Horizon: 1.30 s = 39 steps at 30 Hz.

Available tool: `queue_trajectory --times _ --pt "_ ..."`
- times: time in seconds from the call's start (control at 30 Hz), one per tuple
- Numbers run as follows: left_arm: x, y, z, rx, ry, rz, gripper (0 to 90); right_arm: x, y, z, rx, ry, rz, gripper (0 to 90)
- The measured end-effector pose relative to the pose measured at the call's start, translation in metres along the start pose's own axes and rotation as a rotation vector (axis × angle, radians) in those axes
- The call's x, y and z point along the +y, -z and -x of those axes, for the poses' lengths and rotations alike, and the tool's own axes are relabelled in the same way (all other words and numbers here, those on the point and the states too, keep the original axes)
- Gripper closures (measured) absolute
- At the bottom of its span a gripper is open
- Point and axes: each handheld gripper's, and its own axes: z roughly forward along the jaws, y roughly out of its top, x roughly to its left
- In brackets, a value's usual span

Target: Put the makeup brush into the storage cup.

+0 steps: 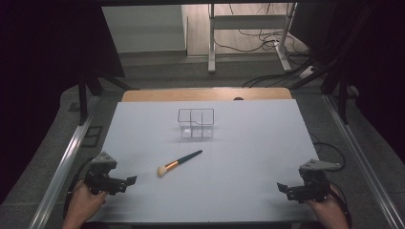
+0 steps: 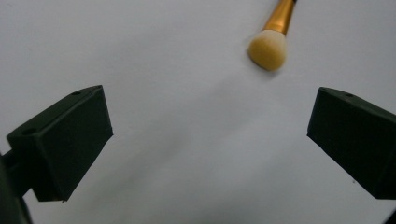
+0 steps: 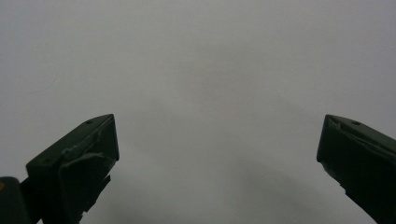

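Observation:
A makeup brush (image 1: 179, 162) with a cream head, gold ferrule and dark teal handle lies flat on the white table (image 1: 248, 152), its head toward the near left. Behind it stands a clear plastic organizer (image 1: 196, 123) with compartments. My left gripper (image 1: 131, 180) rests at the near left, open and holding nothing; in the left gripper view the brush head (image 2: 268, 49) lies ahead of my left gripper (image 2: 210, 126), right of centre. At the near right my right gripper (image 1: 281, 186) is open over bare table, and the right gripper view shows my right gripper (image 3: 217, 140) with its jaws wide apart.
The white table surface ends in a wooden strip (image 1: 205, 94) at the far edge. Metal rails (image 1: 62, 167) run along both sides. Beyond the table stand a desk frame (image 1: 248, 33) and loose cables on the floor.

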Motion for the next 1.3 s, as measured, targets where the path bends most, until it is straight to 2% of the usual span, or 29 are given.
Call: queue_trajectory --times 0.2,0.3,0.63,0.9,1.3 --pt "0.005 -0.002 0.002 0.004 -0.02 -0.017 1.6 0.0 0.002 0.001 -0.001 -0.005 0.01 0.0" --pt "0.006 -0.003 0.004 0.016 -0.036 -0.034 1.1 0.0 0.002 0.0 0.001 -0.005 0.009 0.0" --pt "0.017 -0.01 0.009 0.017 -0.084 -0.092 1.0 0.0 0.002 0.0 -0.013 0.001 0.001 0.0" --pt "0.027 -0.012 0.009 -0.004 -0.101 -0.1 1.0 0.0 0.001 0.0 -0.017 0.003 -0.007 0.0" --pt "0.042 -0.019 0.011 -0.01 -0.129 -0.115 1.5 0.0 0.001 0.001 -0.019 0.002 -0.011 0.0"
